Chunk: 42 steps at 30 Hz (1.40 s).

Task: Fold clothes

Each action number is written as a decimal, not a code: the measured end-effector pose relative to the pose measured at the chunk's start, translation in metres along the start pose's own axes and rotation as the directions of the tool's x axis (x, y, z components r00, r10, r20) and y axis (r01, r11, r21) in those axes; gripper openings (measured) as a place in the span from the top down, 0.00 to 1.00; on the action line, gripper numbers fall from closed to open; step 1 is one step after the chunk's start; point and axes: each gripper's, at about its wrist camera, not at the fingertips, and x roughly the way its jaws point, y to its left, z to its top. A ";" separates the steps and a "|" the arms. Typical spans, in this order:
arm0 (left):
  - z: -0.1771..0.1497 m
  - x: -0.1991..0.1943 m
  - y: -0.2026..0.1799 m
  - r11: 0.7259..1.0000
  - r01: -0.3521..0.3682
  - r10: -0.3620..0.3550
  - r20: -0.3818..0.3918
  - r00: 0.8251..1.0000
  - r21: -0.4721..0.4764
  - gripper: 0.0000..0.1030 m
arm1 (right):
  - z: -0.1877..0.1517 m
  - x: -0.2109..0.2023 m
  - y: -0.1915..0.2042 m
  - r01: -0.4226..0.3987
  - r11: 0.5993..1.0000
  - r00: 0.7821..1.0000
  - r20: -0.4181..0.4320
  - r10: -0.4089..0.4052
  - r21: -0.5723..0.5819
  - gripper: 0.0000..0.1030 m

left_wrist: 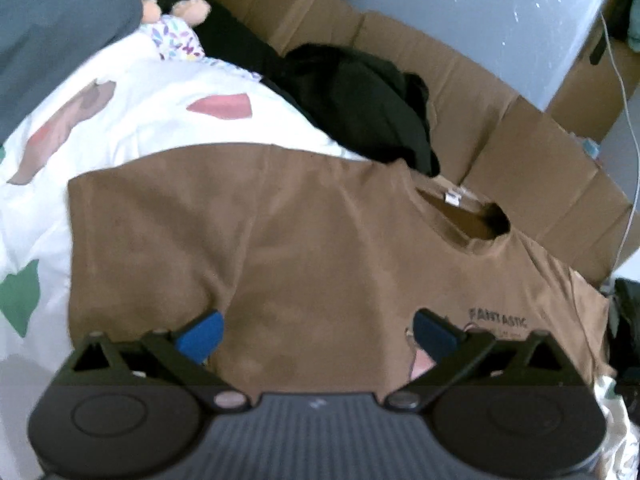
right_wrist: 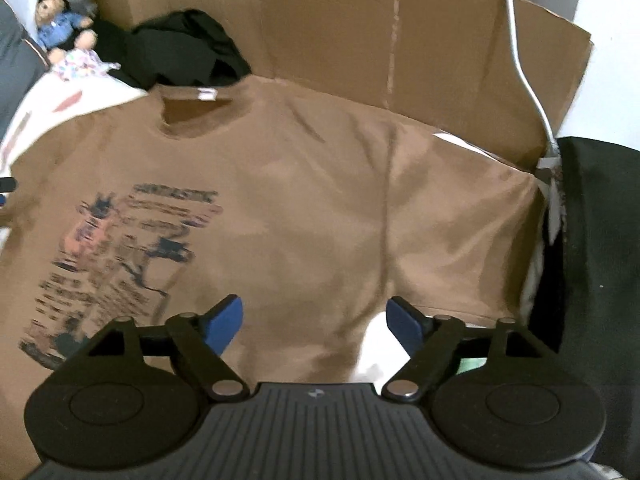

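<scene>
A brown t-shirt lies spread flat, front up, on a white patterned bed cover. It also shows in the right wrist view, with a dark print on its chest and its collar at the far side. My left gripper is open and empty, hovering over the shirt's left part. My right gripper is open and empty, over the shirt near its right sleeve.
A black garment is piled behind the shirt, also seen in the right wrist view. Flattened cardboard stands along the far side. Dolls lie at the far left. A white cable hangs at right beside a dark object.
</scene>
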 end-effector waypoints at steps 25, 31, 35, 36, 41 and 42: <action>-0.003 -0.006 0.053 0.995 -0.044 0.040 -0.043 0.998 -0.094 0.06 | 0.012 0.022 0.080 -0.155 0.983 0.988 -0.032 0.153 -0.099 0.17; -0.006 -0.012 0.089 0.979 -0.128 0.123 -0.044 0.991 -0.160 0.22 | 0.018 0.031 0.096 -0.160 0.982 0.987 -0.022 0.159 -0.096 0.17; -0.009 -0.017 0.111 0.963 -0.139 0.131 -0.053 0.990 -0.230 0.29 | 0.028 0.041 0.109 -0.166 0.982 0.986 -0.012 0.166 -0.095 0.17; -0.010 -0.018 0.113 0.961 -0.135 0.127 -0.051 0.991 -0.241 0.30 | 0.030 0.043 0.112 -0.173 0.980 0.985 -0.013 0.173 -0.094 0.18; -0.015 -0.027 0.140 0.917 -0.141 0.134 -0.046 0.990 -0.373 0.47 | 0.035 0.054 0.127 -0.241 0.966 0.971 -0.031 0.239 -0.091 0.30; -0.016 -0.028 0.143 0.907 -0.145 0.137 -0.048 0.989 -0.396 0.49 | 0.036 0.056 0.131 -0.253 0.963 0.967 -0.037 0.251 -0.093 0.32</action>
